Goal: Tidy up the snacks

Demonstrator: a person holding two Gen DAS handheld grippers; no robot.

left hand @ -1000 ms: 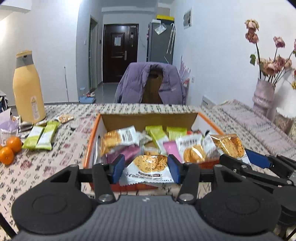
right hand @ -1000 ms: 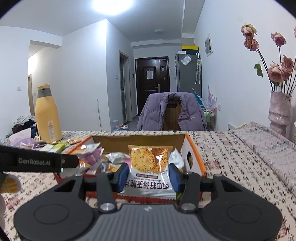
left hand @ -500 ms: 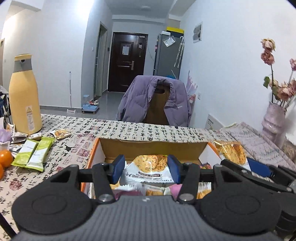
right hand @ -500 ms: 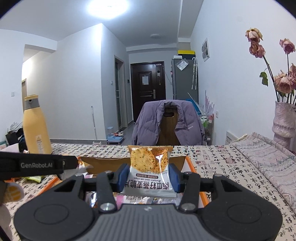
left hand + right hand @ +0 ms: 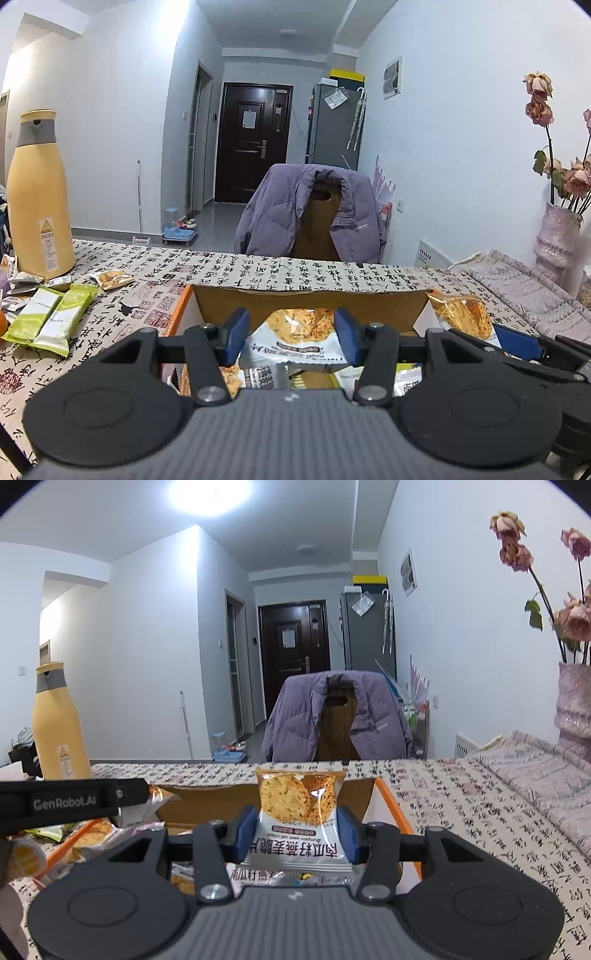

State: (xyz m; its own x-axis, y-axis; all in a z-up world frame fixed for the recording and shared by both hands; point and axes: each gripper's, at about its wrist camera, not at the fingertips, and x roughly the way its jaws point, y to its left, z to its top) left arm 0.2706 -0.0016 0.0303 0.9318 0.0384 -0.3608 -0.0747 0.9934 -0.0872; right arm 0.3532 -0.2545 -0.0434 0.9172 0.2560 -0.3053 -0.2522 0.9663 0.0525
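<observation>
An open cardboard box with orange edges [image 5: 306, 301] [image 5: 207, 799] sits on the patterned table and holds several snack packets. My left gripper [image 5: 291, 334] is shut on a white-and-orange cracker packet [image 5: 299, 332], held over the box. My right gripper [image 5: 297, 829] is shut on a like cracker packet [image 5: 301, 819], held upright above the box's right half. In the left wrist view the right gripper [image 5: 513, 347] and its packet [image 5: 461, 312] show at the right. Two green bars [image 5: 51, 319] and a small cracker packet [image 5: 110, 278] lie on the table to the left.
A tall yellow flask [image 5: 37, 199] stands at the far left with loose wrappers [image 5: 18, 284] beside it. A pink vase of dried roses [image 5: 557, 236] stands at the right by a folded cloth [image 5: 524, 288]. A chair with a purple jacket [image 5: 314, 214] is behind the table.
Both grippers have lifted and tilted up with their packets. The box's contents have dropped low in both views, and its far wall now sits just beyond the fingertips.
</observation>
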